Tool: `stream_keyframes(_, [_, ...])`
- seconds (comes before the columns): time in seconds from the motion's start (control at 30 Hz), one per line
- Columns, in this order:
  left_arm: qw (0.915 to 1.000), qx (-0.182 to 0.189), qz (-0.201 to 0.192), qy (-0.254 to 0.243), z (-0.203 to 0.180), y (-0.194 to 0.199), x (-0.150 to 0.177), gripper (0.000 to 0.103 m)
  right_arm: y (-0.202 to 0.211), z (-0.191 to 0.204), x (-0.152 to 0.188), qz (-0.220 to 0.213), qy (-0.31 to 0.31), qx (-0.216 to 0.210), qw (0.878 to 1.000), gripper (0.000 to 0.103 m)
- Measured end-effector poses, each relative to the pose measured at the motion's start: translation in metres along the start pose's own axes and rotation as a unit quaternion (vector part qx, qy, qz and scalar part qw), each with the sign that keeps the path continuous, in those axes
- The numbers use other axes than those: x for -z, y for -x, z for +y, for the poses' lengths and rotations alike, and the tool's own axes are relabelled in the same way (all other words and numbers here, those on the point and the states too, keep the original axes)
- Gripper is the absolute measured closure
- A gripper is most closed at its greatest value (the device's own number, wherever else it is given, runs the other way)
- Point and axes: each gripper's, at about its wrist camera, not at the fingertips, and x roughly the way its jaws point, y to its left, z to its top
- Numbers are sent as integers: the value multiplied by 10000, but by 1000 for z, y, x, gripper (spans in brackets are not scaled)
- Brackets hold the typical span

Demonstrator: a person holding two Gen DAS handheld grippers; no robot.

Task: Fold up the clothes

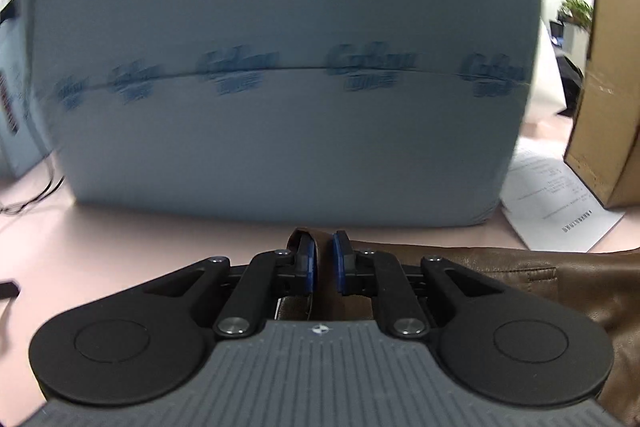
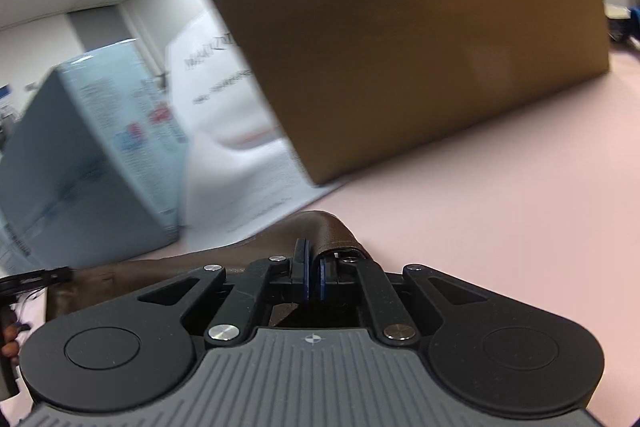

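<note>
A dark brown leather garment (image 1: 520, 275) lies on the pink table (image 1: 140, 239), stretching to the right of my left gripper. My left gripper (image 1: 323, 247) is shut on a fold of this garment, which fills the gap between its blue pads (image 1: 308, 259). In the right wrist view, my right gripper (image 2: 314, 259) is shut on another edge of the brown garment (image 2: 320, 227), which curls over its right finger. The garment's body trails left and below the gripper, mostly hidden.
A large light-blue box (image 1: 280, 67) stands close in front of the left gripper. A cardboard box (image 2: 400, 27) stands ahead of the right gripper. Printed paper sheets (image 1: 560, 199) lie between the boxes. Black cables (image 1: 40, 187) hang at the left.
</note>
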Motion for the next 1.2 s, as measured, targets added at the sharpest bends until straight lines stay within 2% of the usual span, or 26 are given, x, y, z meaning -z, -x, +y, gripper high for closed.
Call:
stream_keyframes(0.13, [9995,-156,193,-187,-6,-7,2,91,-3,-11,-1,181,184,-38,9997,97])
stream_keyframes(0.17, [9992,-195,242,-234,-7,-8,2,90,-1,-13,-2,230,215,-91,9995,92])
stream_keyframes(0.2, [9989,-234,290,-281,-9,-10,3,78,1,-14,-3,314,217,-157,9991,73])
stream_keyframes(0.23, [9985,-272,338,-328,-10,-11,3,52,3,-16,-4,467,197,-291,9983,59])
stream_keyframes(0.27, [9984,-292,357,-338,-8,-10,4,38,6,-17,-4,616,167,-487,9968,35])
stream_keyframes(0.3, [9987,-270,286,-320,-1,-1,6,22,10,-15,-3,714,189,-661,9951,27])
stream_keyframes(0.33, [9992,-227,160,-302,8,12,9,22,13,-9,-2,702,272,-675,9949,27])
stream_keyframes(0.37, [9995,-105,107,-277,19,27,13,22,24,0,1,624,615,-624,9942,27])
stream_keyframes(0.43, [9994,259,109,-217,42,58,23,22,42,14,7,492,1151,-613,9902,27])
stream_keyframes(0.47, [9985,502,153,-177,53,74,30,22,54,25,14,438,1539,-730,9844,26])
stream_keyframes(0.53, [9949,959,272,-155,70,100,47,21,77,46,28,330,2302,-963,9678,26])
stream_keyframes(0.63, [9904,1300,396,-242,85,133,81,21,90,76,56,514,3018,-1678,9371,25])
stream_keyframes(0.67, [9889,1386,450,-292,88,140,91,21,92,85,66,511,3249,-1726,9285,25])
stream_keyframes(0.77, [9846,1546,786,-219,94,146,119,21,89,107,93,479,3876,-1308,9112,29])
stream_keyframes(0.83, [9818,1658,926,-67,96,143,128,21,81,109,99,716,3865,-1132,9125,36])
stream_keyframes(0.87, [9808,1720,918,-8,97,143,132,21,78,110,103,834,3852,-1047,9131,47])
stream_keyframes(0.9, [9804,1781,845,29,96,145,135,21,74,108,102,937,3721,-1035,9176,53])
stream_keyframes(0.97, [9760,2019,794,185,97,146,137,21,72,102,100,1090,3463,-1074,9256,58])
stream_keyframes(1.03, [9709,2232,800,334,97,145,136,21,74,98,101,1128,3375,-1141,9276,68])
stream_keyframes(1.07, [9681,2338,803,409,97,144,136,23,75,97,102,1127,3361,-1171,9277,77])
stream_keyframes(1.1, [9680,2343,782,440,95,144,136,27,77,95,103,1126,3348,-1199,9278,79])
stream_keyframes(1.13, [9701,2269,743,438,93,145,136,42,77,96,104,1109,3353,-1195,9279,82])
stream_keyframes(1.17, [9721,2196,705,435,91,146,137,52,78,96,105,1084,3331,-1196,9290,83])
stream_keyframes(1.2, [9760,2017,665,475,86,147,139,69,79,97,105,1071,3303,-1195,9301,85])
